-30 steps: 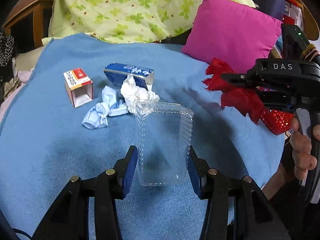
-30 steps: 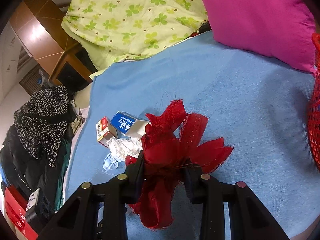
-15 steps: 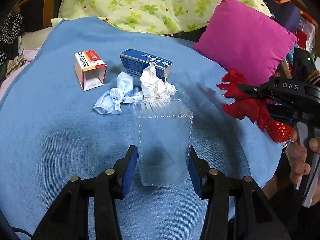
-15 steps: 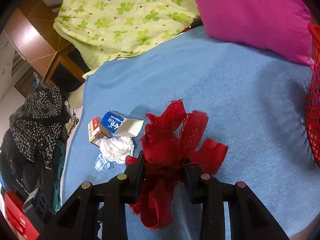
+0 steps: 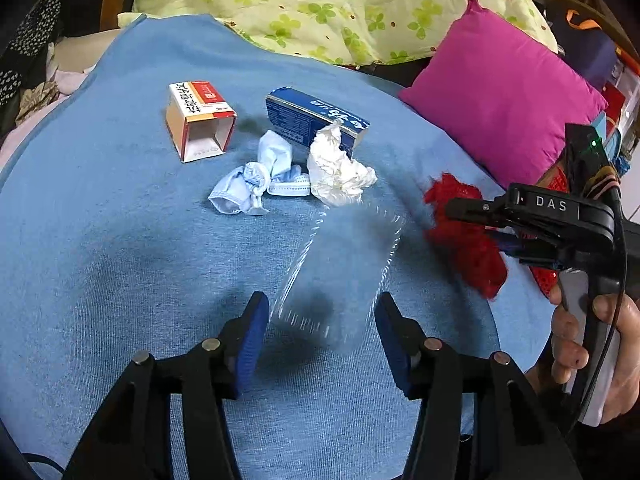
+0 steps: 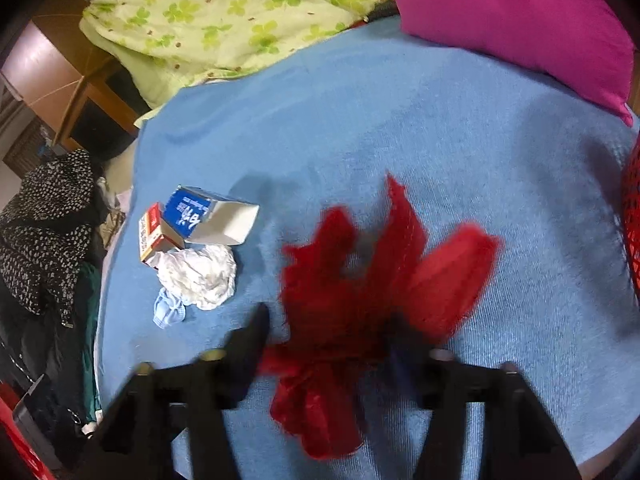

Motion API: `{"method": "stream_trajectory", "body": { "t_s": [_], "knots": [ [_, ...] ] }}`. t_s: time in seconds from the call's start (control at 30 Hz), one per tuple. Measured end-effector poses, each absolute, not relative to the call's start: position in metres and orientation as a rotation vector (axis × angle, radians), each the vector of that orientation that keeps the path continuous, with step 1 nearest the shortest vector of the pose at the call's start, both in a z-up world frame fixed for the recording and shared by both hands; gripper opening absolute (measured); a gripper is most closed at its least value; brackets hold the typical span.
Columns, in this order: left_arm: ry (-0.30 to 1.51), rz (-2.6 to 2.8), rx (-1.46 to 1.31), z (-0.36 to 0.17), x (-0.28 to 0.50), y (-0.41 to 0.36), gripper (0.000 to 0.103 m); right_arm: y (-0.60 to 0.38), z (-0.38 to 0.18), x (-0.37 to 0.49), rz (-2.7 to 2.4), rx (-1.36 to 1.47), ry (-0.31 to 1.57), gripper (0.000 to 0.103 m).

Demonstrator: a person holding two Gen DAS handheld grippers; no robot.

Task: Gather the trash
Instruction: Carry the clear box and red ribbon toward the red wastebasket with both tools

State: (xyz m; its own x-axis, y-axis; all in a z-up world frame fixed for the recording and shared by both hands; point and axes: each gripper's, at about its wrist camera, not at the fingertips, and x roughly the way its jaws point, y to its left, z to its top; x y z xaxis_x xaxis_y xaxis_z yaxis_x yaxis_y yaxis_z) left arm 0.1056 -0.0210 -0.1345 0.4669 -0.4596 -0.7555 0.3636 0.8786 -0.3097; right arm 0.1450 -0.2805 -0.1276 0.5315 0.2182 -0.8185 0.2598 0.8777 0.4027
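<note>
My left gripper (image 5: 320,332) has its blue pads (image 5: 253,332) apart, and a clear plastic tray (image 5: 340,272), blurred and tilted, sits between them, loose. My right gripper (image 6: 332,340) has its fingers spread and a red ribbon bow (image 6: 372,280) blurred between them; it also shows in the left wrist view (image 5: 464,236). On the blue blanket (image 5: 100,240) lie a red-and-white carton (image 5: 198,120), a blue box (image 5: 316,118), a white crumpled tissue (image 5: 340,172) and a pale blue face mask (image 5: 260,172).
A magenta pillow (image 5: 508,100) and a green clover quilt (image 5: 340,4) lie at the back. A red mesh basket (image 6: 632,216) stands at the right edge of the bed. Dark clothes (image 6: 44,232) pile beside the bed on the left.
Both grippers have opened: the clear tray now tilts free between the left pads, and the red bow slips loose between the right fingers. The left gripper moved forward towards the trash.
</note>
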Motion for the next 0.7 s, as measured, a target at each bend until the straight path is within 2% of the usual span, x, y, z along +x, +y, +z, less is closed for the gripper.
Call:
{"method": "stream_trajectory", "body": {
  "t_s": [0.27, 0.4, 0.7],
  "knots": [
    [0.915, -0.496, -0.106, -0.127, 0.102, -0.025, 0.058, -0.302, -0.115, 0.133, -0.037, 0.556, 0.957, 0.065],
    [0.892, -0.489, -0.095, -0.124, 0.104, -0.032, 0.063, -0.307, -0.108, 0.128, -0.008, 0.575, 0.922, 0.065],
    [0.904, -0.478, -0.029, -0.132, 0.109, -0.049, 0.063, -0.281, -0.125, 0.139, 0.038, 0.500, 1.012, 0.064]
  ]
}}
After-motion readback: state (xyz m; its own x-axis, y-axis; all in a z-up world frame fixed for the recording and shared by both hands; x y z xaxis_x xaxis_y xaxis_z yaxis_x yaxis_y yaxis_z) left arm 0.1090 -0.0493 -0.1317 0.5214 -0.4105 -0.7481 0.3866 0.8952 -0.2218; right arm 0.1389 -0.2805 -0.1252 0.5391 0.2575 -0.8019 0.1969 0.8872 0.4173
